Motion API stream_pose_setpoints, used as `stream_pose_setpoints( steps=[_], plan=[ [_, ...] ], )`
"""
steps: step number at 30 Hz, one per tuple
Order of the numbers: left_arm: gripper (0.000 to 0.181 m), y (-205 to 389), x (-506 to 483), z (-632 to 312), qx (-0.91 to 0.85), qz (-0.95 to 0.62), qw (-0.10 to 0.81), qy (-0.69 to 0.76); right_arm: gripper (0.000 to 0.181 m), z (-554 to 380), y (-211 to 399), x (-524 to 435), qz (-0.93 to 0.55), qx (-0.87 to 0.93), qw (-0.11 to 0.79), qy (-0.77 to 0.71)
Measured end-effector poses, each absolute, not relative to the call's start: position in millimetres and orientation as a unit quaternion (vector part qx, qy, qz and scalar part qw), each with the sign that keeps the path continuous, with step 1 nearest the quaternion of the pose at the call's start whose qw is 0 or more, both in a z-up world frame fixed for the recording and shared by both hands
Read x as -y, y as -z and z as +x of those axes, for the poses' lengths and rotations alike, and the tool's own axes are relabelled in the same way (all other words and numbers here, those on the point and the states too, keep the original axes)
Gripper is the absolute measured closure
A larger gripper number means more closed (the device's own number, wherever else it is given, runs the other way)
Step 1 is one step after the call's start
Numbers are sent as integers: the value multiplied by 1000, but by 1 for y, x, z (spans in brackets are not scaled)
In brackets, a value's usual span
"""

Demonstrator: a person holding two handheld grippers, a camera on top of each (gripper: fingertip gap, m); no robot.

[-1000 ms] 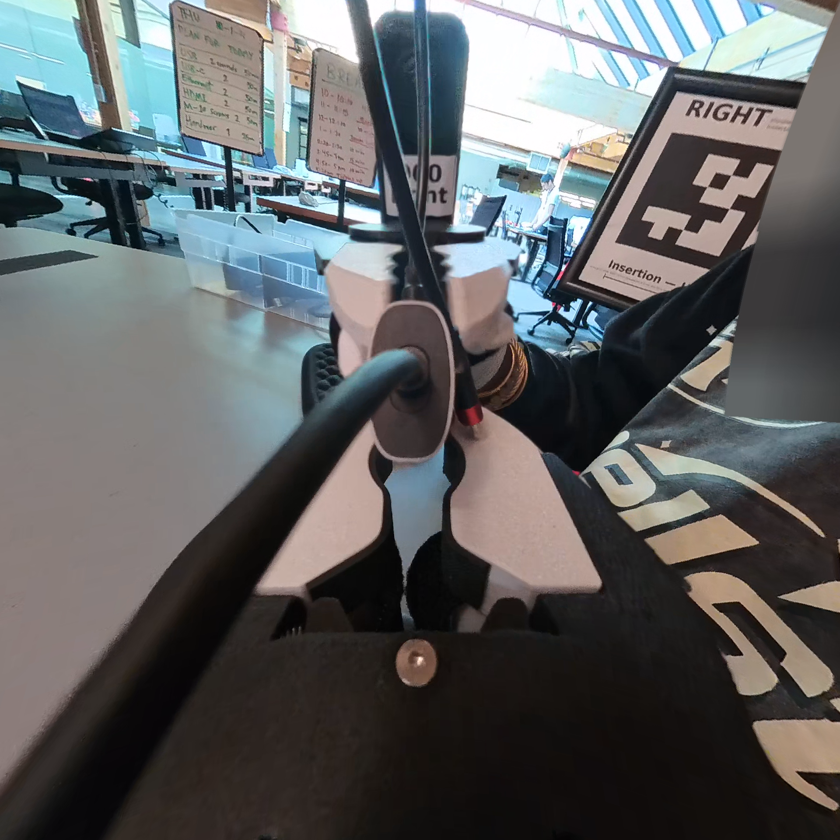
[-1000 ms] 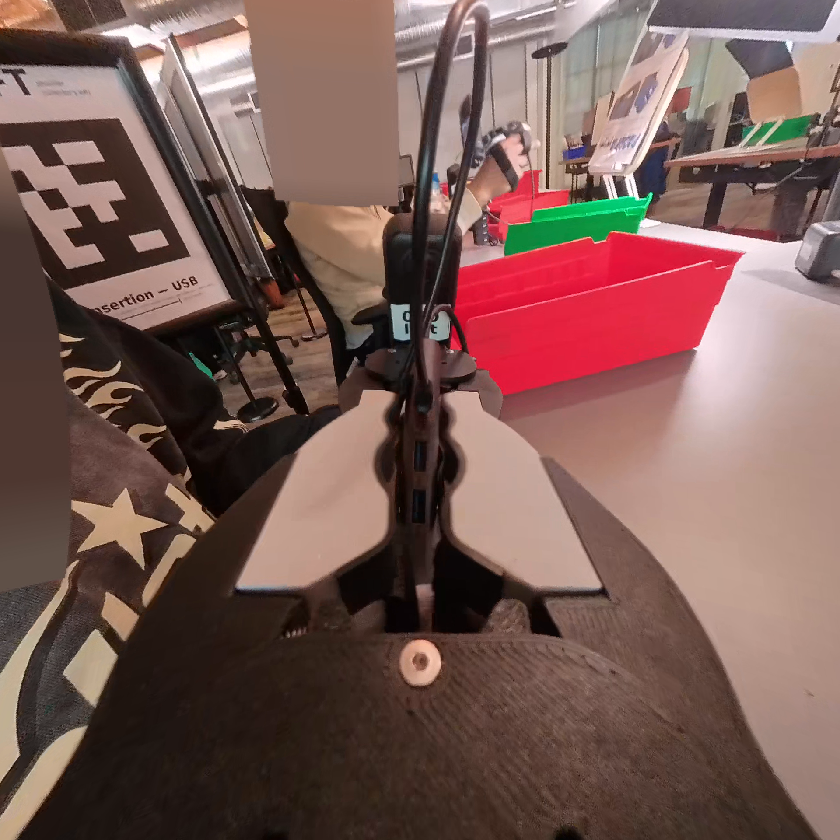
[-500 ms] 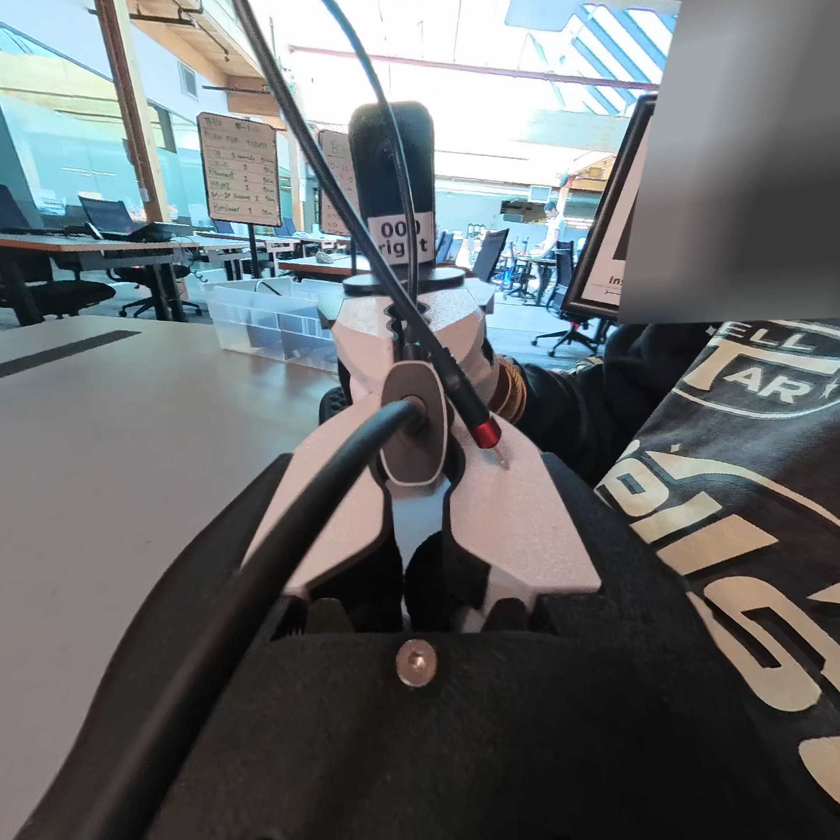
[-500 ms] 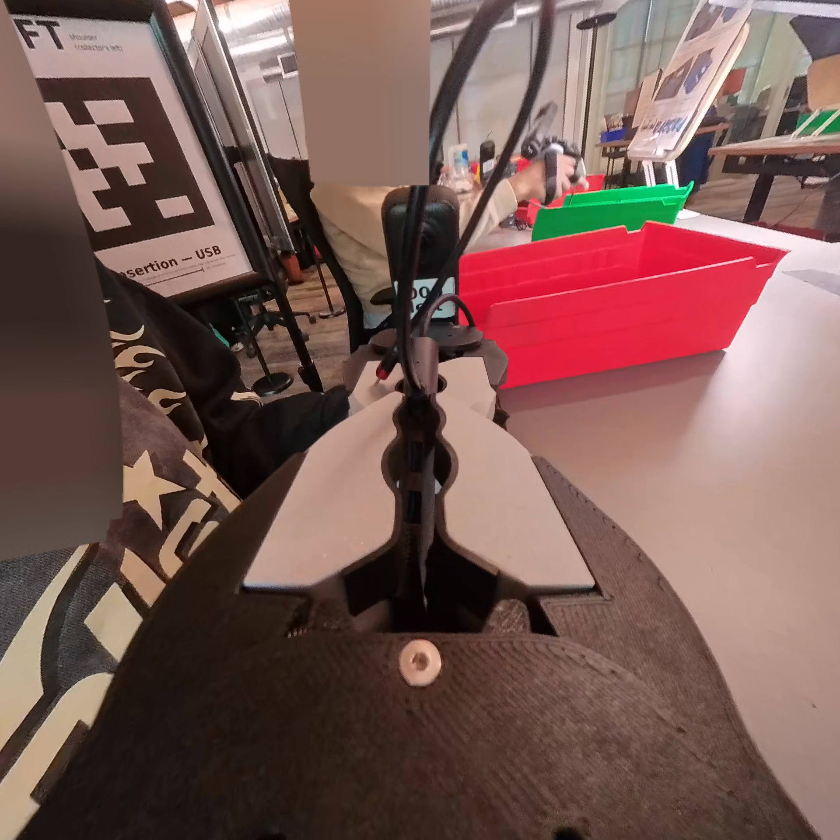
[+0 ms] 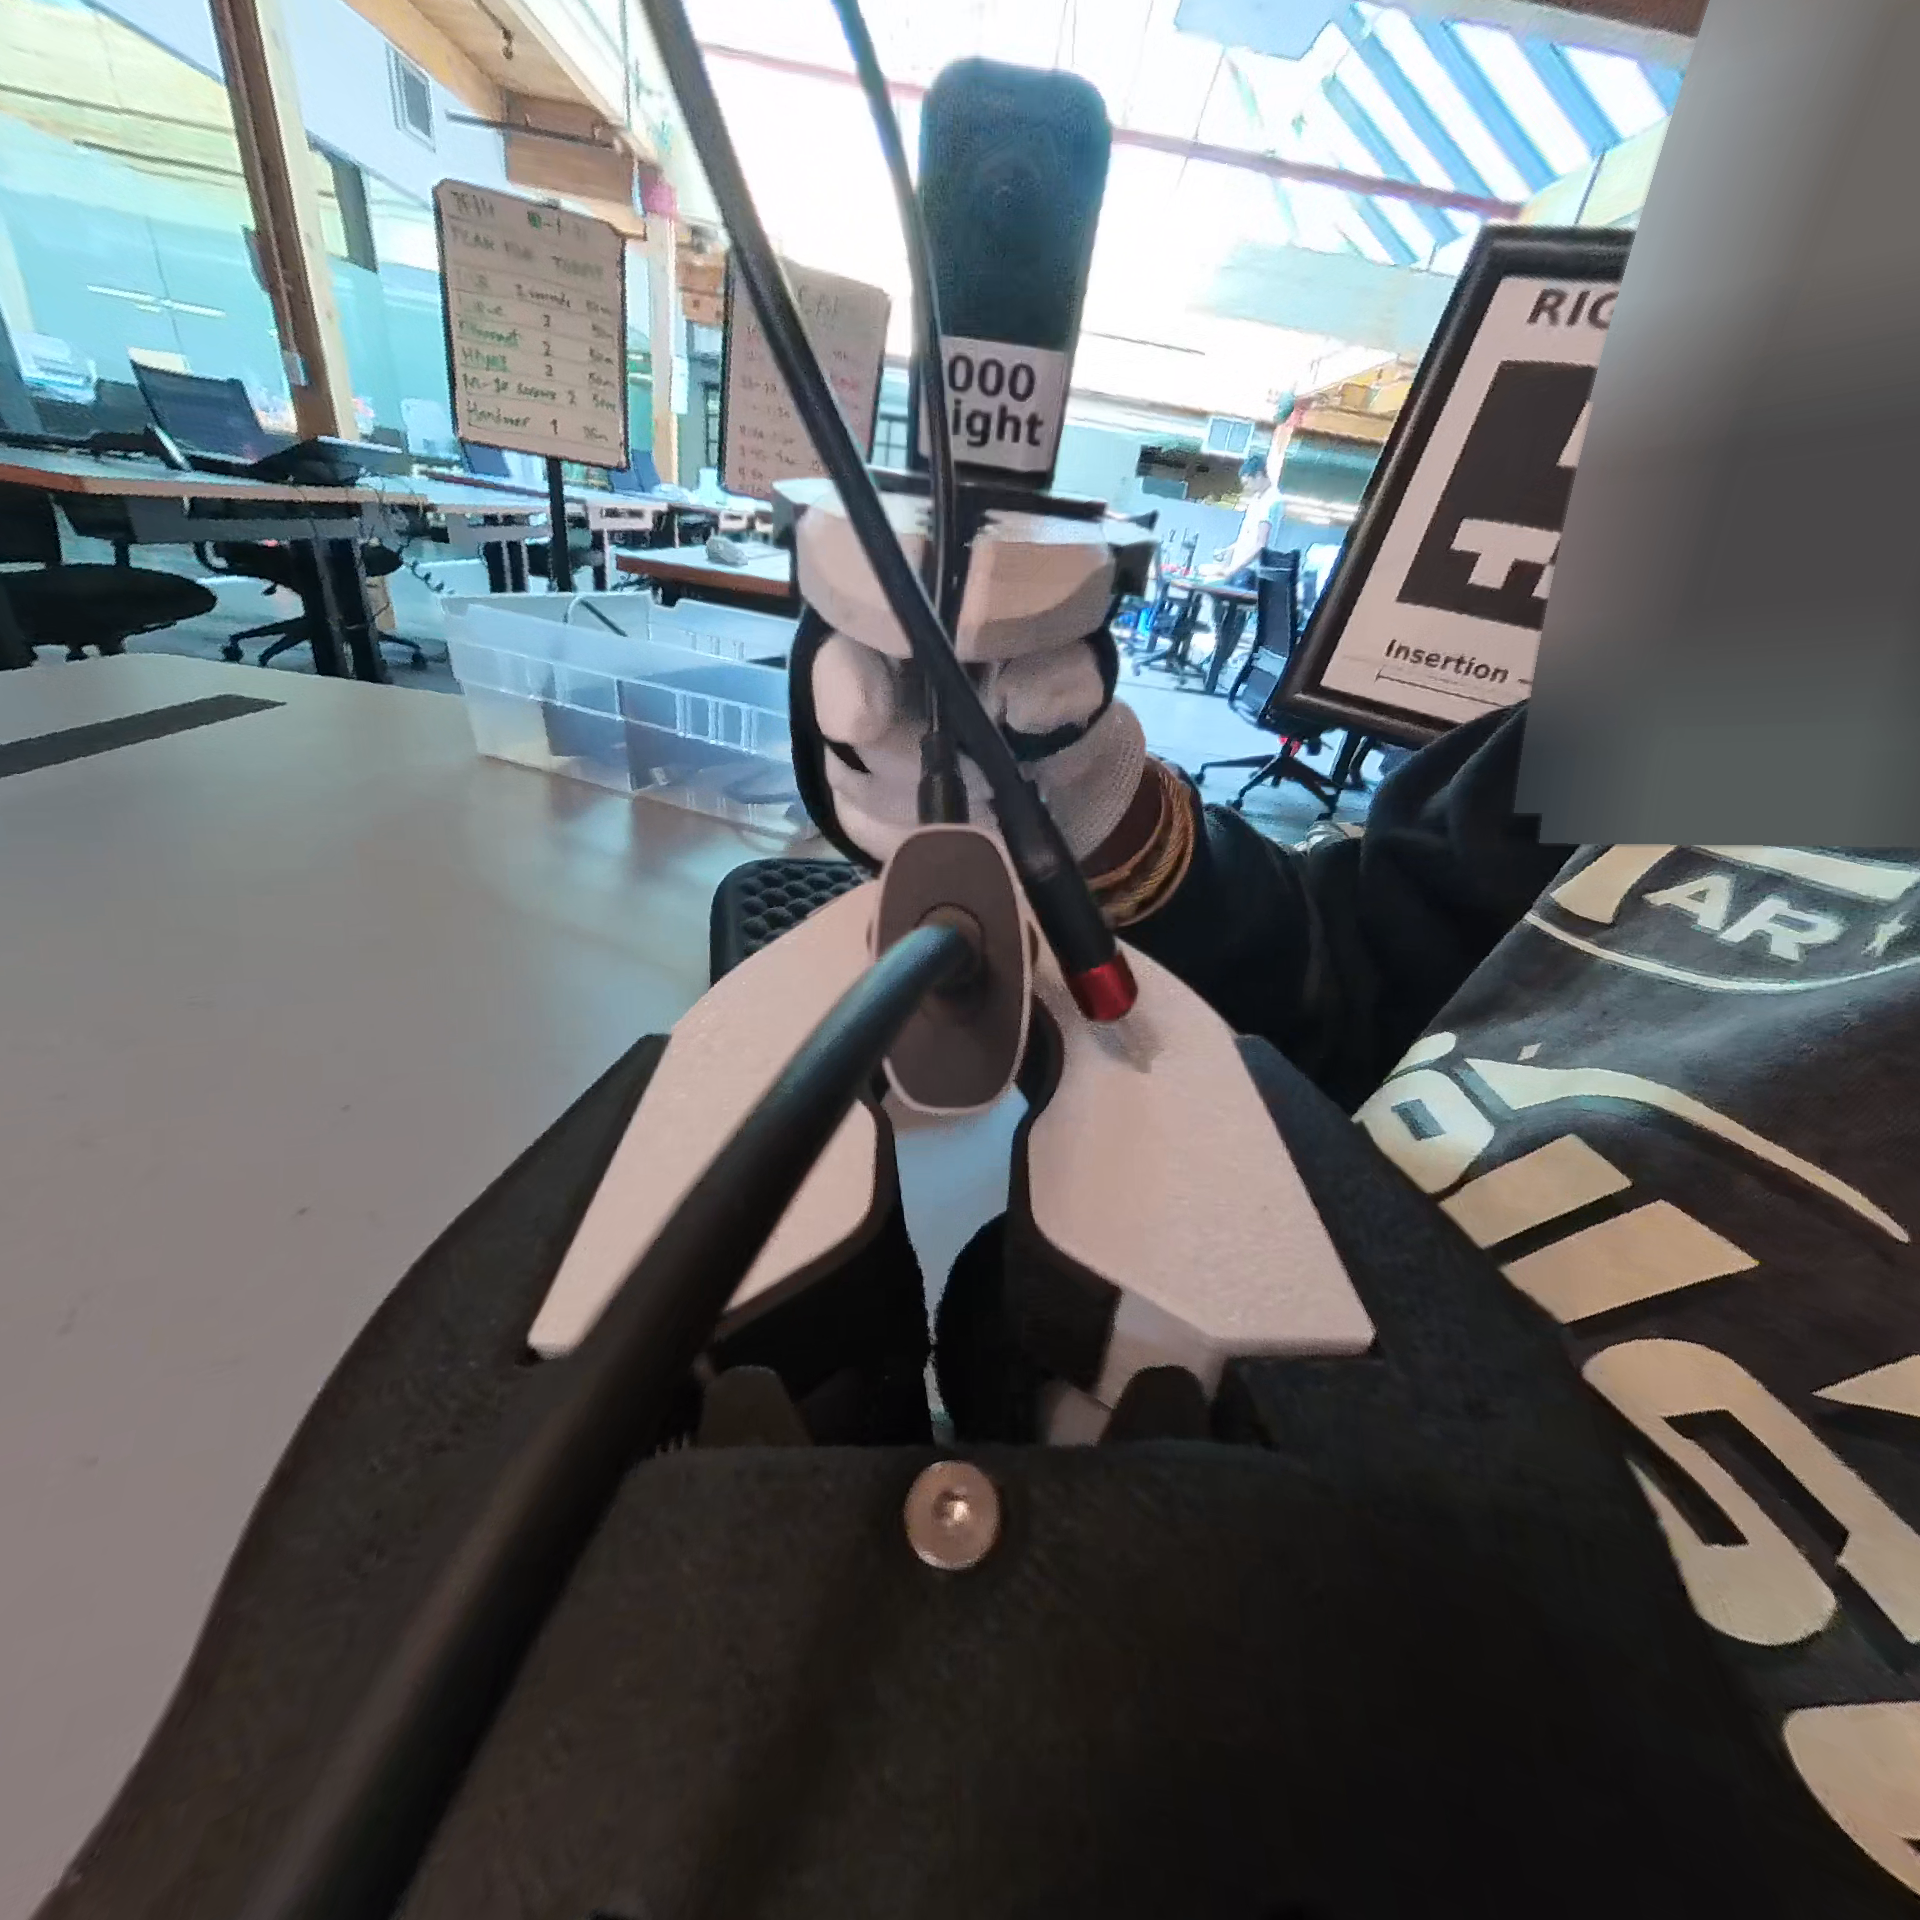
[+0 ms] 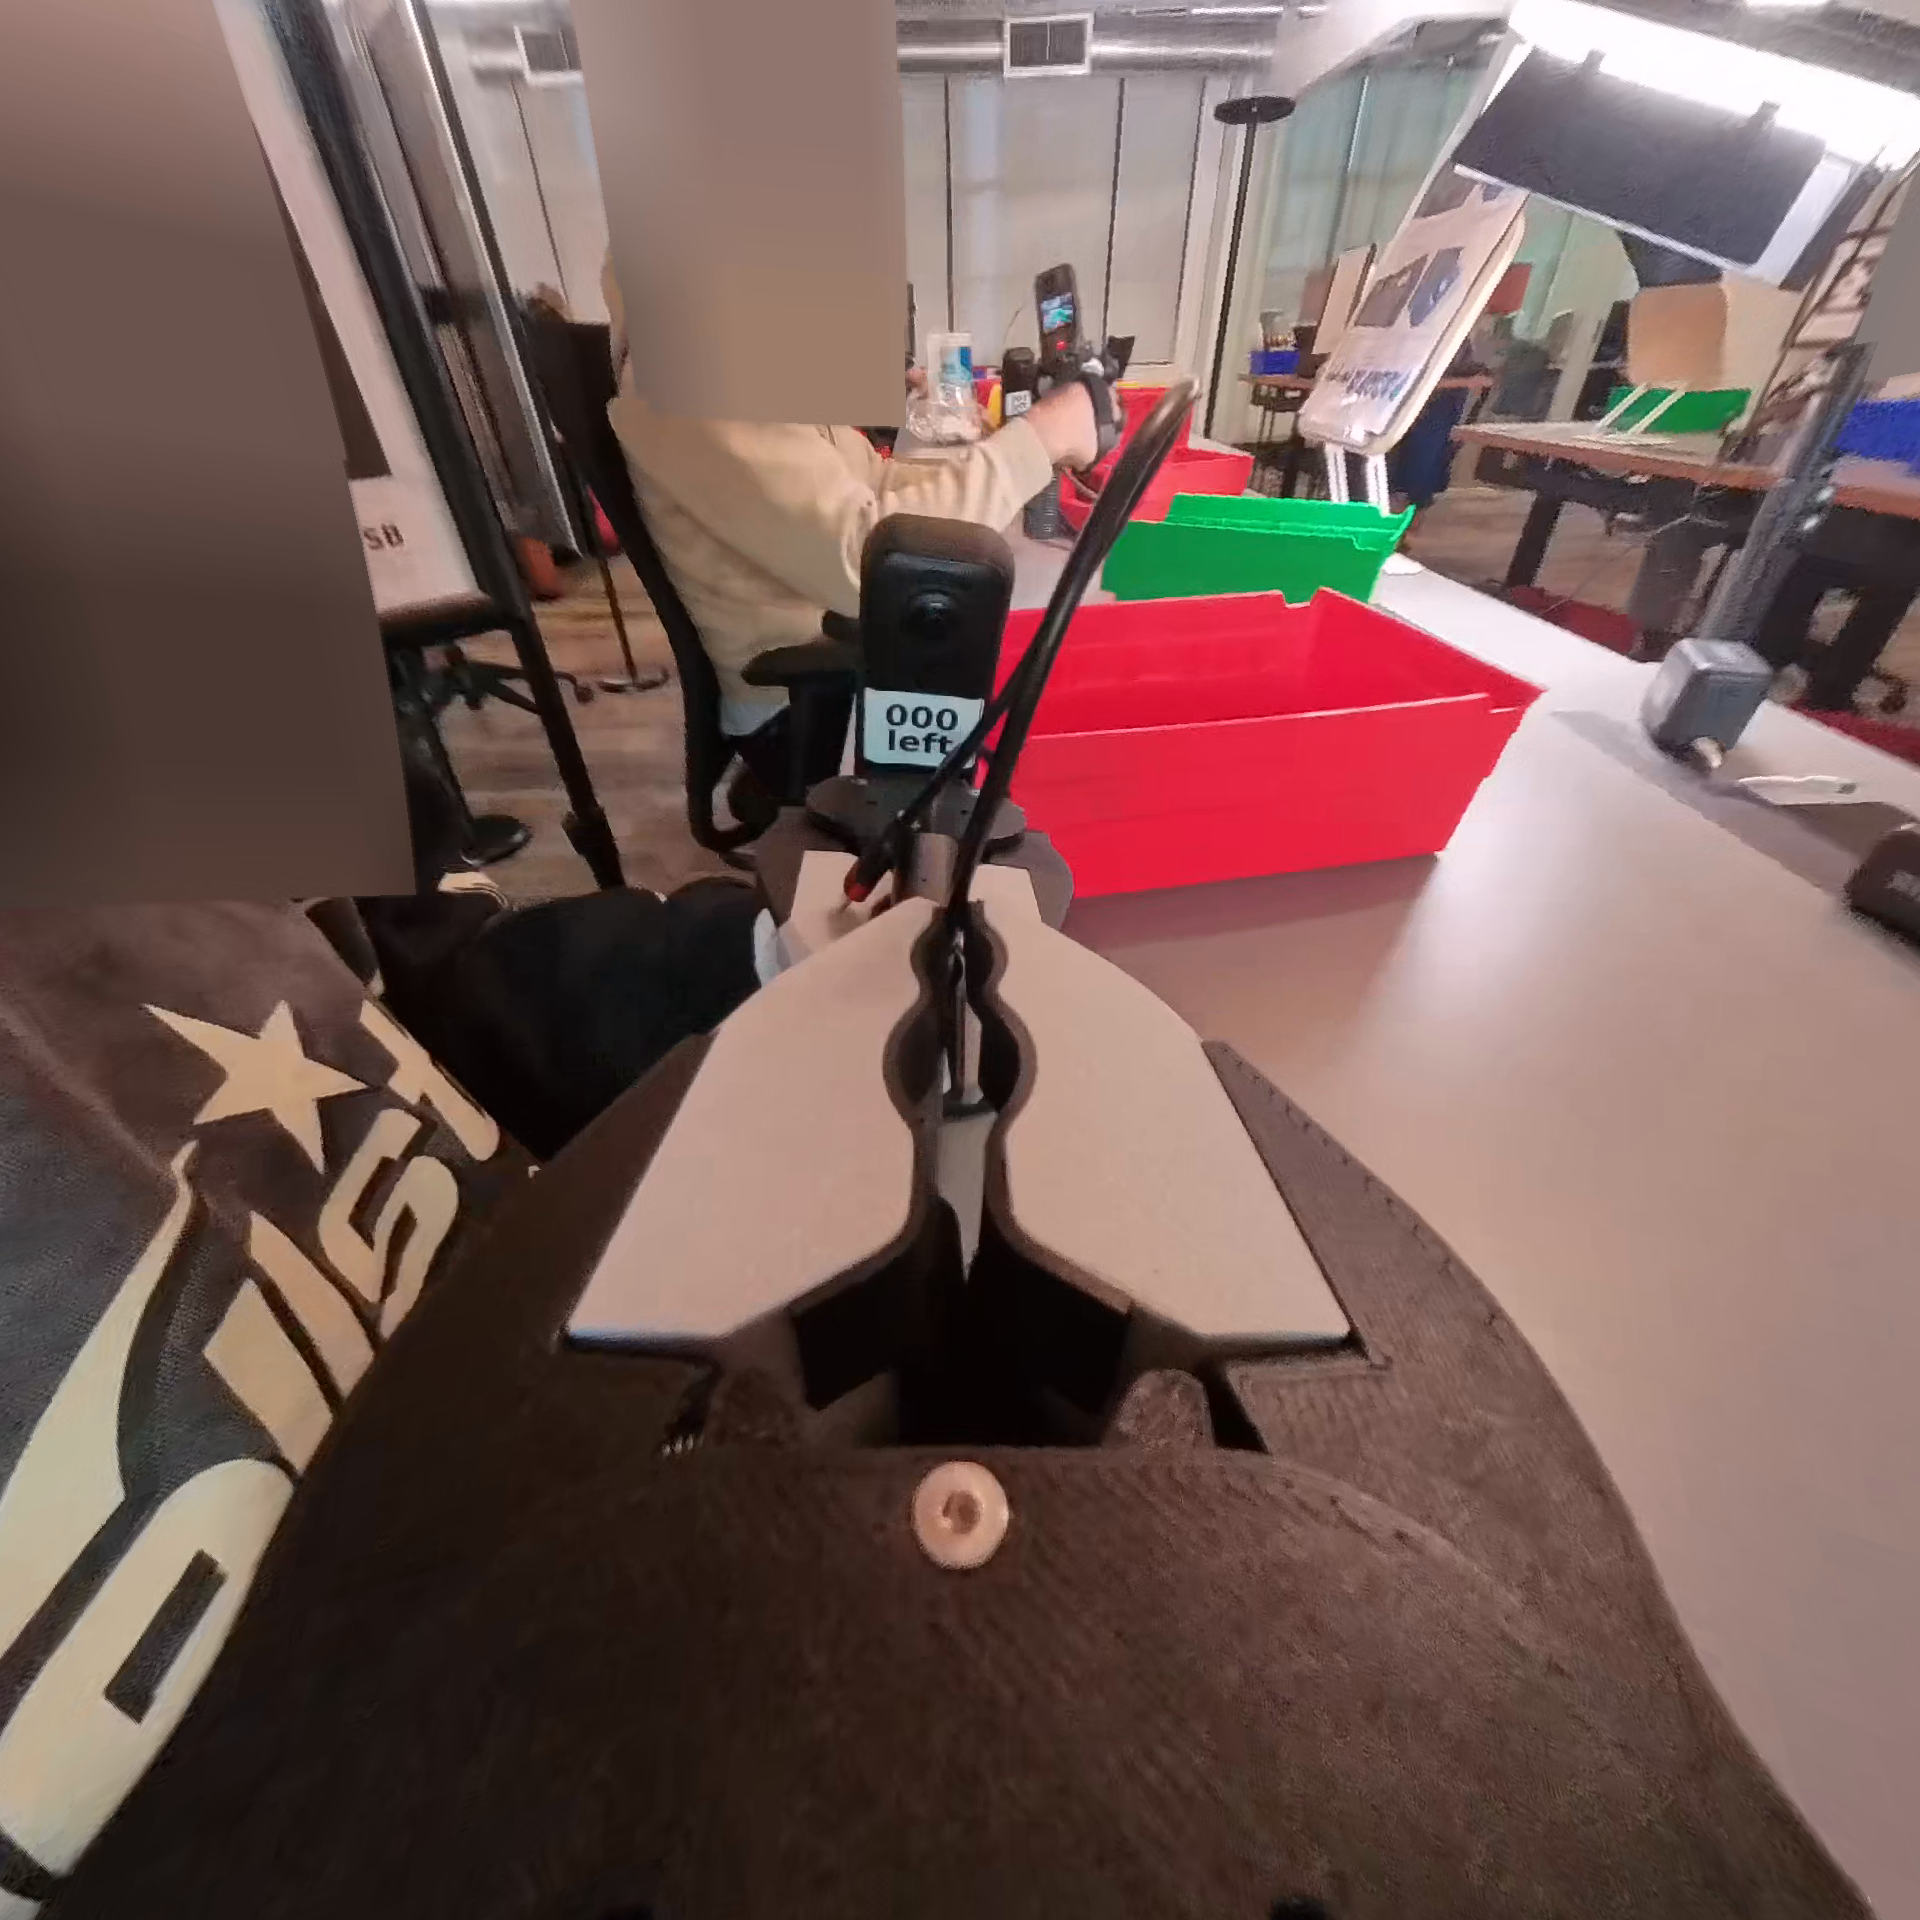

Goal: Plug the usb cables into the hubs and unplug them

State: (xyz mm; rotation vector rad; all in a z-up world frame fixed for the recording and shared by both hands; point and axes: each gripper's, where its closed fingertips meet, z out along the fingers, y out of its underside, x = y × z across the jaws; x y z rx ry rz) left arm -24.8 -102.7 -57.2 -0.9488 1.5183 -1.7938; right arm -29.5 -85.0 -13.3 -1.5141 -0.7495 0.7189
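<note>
The left gripper (image 5: 958, 1039) is clamped on the grey hub (image 5: 940, 1055), which sits end-on between its 2 fingers. The hub's thick black lead (image 5: 727, 1195) trails back toward the camera, so the hub's long axis runs along the fingers, toward the other tool. Just beside the hub, on the person's right, a red-collared plug (image 5: 1103, 982) lies with its tip on or just over that gripper's right finger. The tip is out of the hub and slants down and away from it, so I judge that the next insertion needs the plug turned back toward the hub.

Just beyond, the right gripper (image 6: 951, 966) faces the left one nose to nose and is closed on a thin black cable (image 6: 1049, 644), which loops upward. I cannot tell whether the red plug ends this same cable.

The left view shows the hub's oval end and the plug tip clearly. The right view reduces both to small shapes past its fingertips. Neither view shows a port.

Both tools hang above the table (image 5: 260, 987).
</note>
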Motion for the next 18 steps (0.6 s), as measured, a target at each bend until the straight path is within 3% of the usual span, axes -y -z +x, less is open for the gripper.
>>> stream_pose_setpoints(
  steps=[4,7,11,17,18],
  plan=[
    [165,58,101,-30,-568,-353,300,680,178,-39,16,87,-657,321,594,-336],
    [164,61,104,-28,-579,-355,297,672,155,-49,40,85,-681,322,535,-381],
    [165,67,109,-26,-595,-357,287,660,173,-62,46,78,-661,315,553,-398],
    [165,71,111,-21,-601,-367,276,654,173,-53,44,82,-683,360,552,-315],
    [164,73,105,-23,-597,-378,281,649,172,-38,22,80,-661,324,597,-319]
  ],
)
